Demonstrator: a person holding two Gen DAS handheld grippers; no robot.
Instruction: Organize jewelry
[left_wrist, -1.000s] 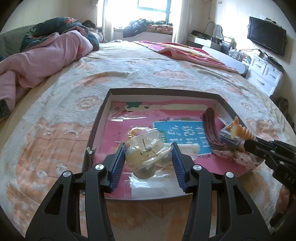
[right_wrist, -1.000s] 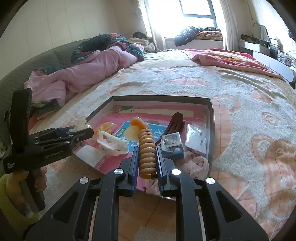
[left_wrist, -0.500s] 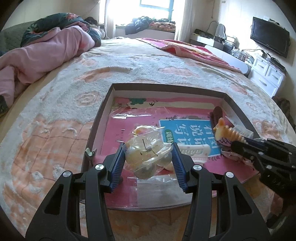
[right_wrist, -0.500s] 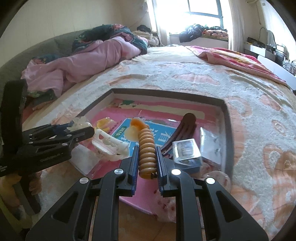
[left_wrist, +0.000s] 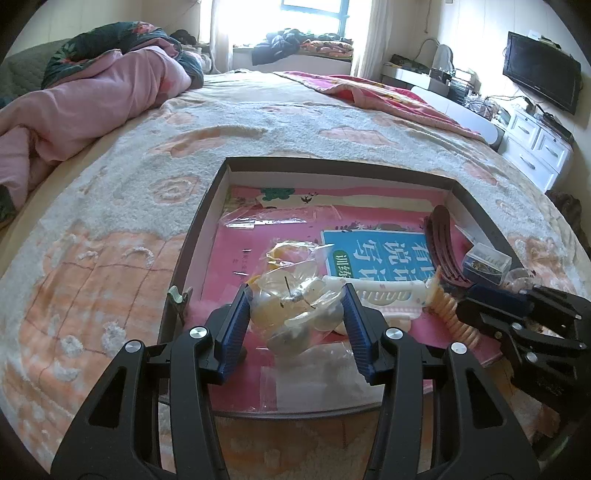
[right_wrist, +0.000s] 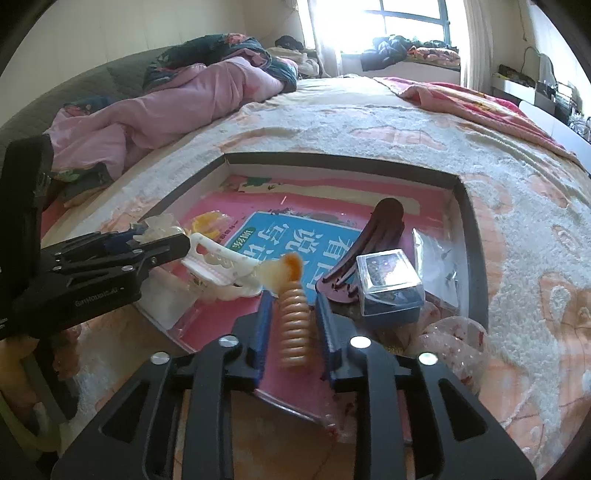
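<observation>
Nearest the left camera, the left gripper (left_wrist: 295, 314) pinches a crinkled clear plastic bag of pale jewelry pieces (left_wrist: 293, 314) between its blue pads, just above the near end of the shallow dark-rimmed cardboard tray (left_wrist: 195, 236) lying on the bed. The bag looks light, soft and slippery; the film could slide or tear, so a hold across its bulging middle, as now, seems safest. To the right of the bag, also at the tray's near end, the right gripper (right_wrist: 293, 321) has its fingers narrowed around a ribbed golden-tan spiral hair tie with a pale orange-tipped charm (right_wrist: 293, 325); whether the pads actually press it I cannot tell. It looks springy and light, best taken across the coils, not by the charm. Just beyond the bag lies a white plastic claw clip (left_wrist: 384, 295), probably stiff and brittle. Further in, toward the tray's right wall, sit a small clear-lidded blue box (right_wrist: 389, 291) and a dark maroon curved hair clip (right_wrist: 373, 236).
</observation>
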